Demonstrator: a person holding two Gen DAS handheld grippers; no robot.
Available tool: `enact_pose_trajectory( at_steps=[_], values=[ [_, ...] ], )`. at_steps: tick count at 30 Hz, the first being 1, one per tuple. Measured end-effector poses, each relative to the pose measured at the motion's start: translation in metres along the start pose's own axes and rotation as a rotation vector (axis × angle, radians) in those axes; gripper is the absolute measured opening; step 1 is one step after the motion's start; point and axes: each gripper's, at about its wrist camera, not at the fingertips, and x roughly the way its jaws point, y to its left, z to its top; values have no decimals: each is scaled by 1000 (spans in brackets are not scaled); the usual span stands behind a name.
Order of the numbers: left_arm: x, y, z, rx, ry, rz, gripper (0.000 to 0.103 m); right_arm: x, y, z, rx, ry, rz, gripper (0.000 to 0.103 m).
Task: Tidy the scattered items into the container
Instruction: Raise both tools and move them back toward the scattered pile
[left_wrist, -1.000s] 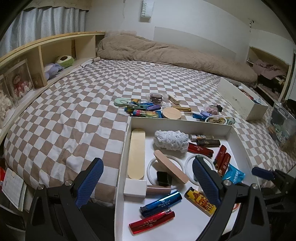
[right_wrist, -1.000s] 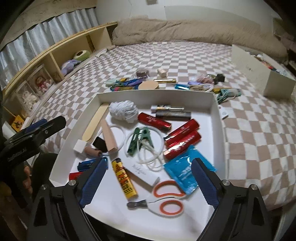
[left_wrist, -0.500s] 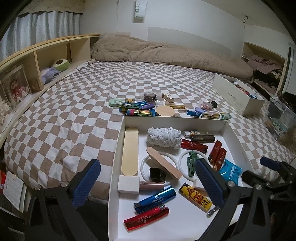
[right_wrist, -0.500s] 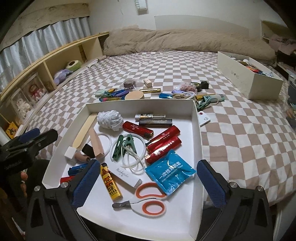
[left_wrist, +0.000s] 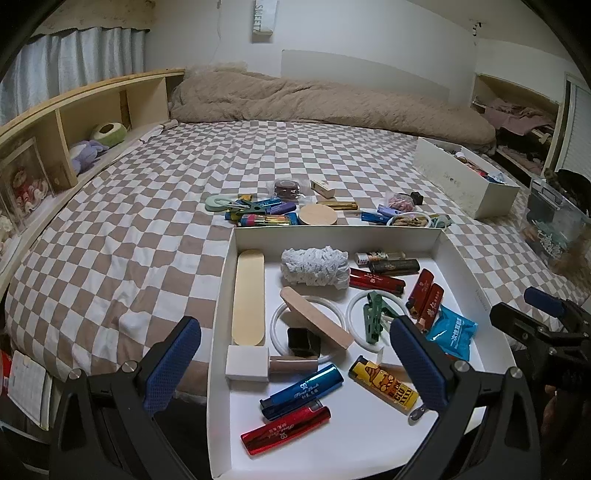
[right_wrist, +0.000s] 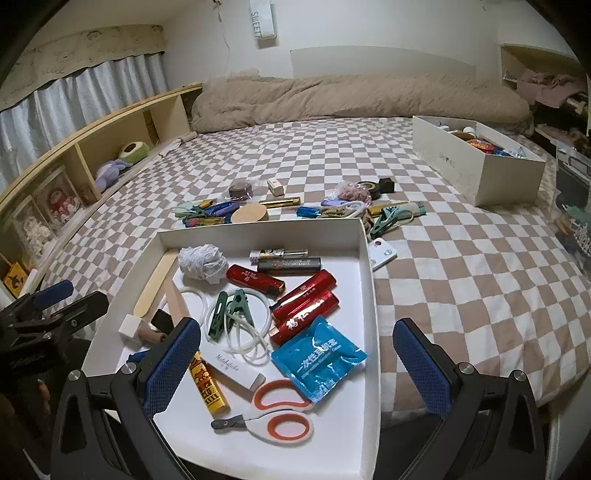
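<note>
change: you've pulled both grippers up and back over the last second, so the view is wider and the far side of the bed (left_wrist: 155, 229) shows more now.
left gripper (left_wrist: 295, 365): fingers spread wide, holding nothing, hanging over the near edge of the white tray (left_wrist: 221, 295).
right gripper (right_wrist: 295, 365): same, released and empty, over the tray's near right corner.
tray: already holds lighters, scissors (right_wrist: 273, 413), clips and a blue packet (right_wrist: 319, 356).
leftovers: a scattered pile (right_wrist: 236, 210) sits on the bed just past the tray's far edge; a small white remote (right_wrist: 382, 254) lies beside its right edge.
meaning: looks like you're between picks, so the job isn't done.
</note>
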Motion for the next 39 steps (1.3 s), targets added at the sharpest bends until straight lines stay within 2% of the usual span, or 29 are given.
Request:
enact_pose_trajectory(
  at_steps=[17,31,39],
  values=[
    [10,18,9,-25,6,-6,103,8,-4,12,-26,-15,-31,103],
    [16,79,18,-96,-8,93,103,12,-46,24,52,-8,-89,103],
    [26,113,21,-139,9,154,103,19,-80,26,120,15,-159,103]
  ],
)
